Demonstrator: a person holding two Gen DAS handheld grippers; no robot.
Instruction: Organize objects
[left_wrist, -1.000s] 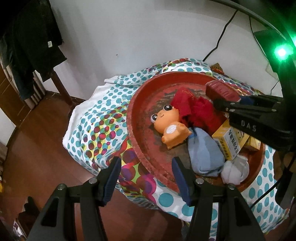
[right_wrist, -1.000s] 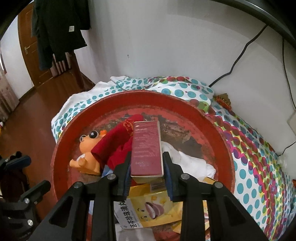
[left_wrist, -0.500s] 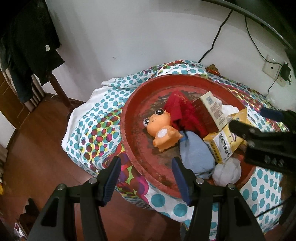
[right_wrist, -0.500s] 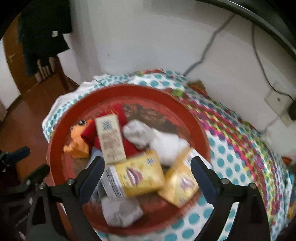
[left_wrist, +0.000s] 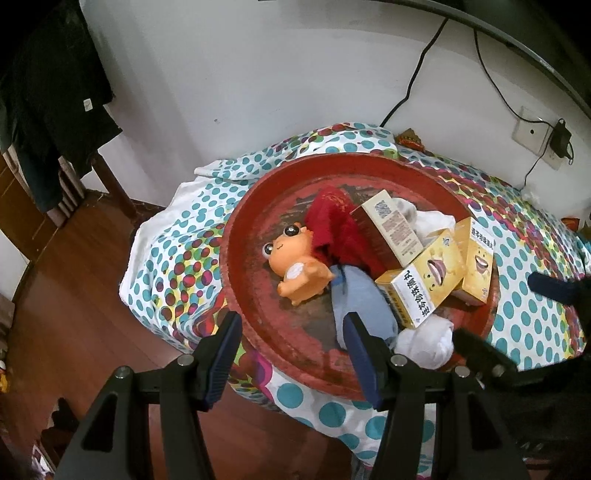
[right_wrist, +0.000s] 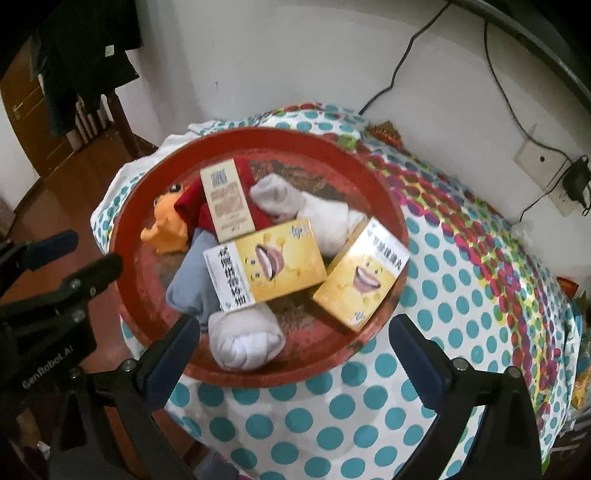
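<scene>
Crowding red tray (right_wrist: 384, 206): boxes, socks, toy; both tongs apart, empty, right just widened.

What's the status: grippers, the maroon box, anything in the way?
Right gripper just opened, empty, clear of the tray. Left gripper open, empty. Maroon box released, lying on the red cloth in the tray. Nothing blocking.
</scene>
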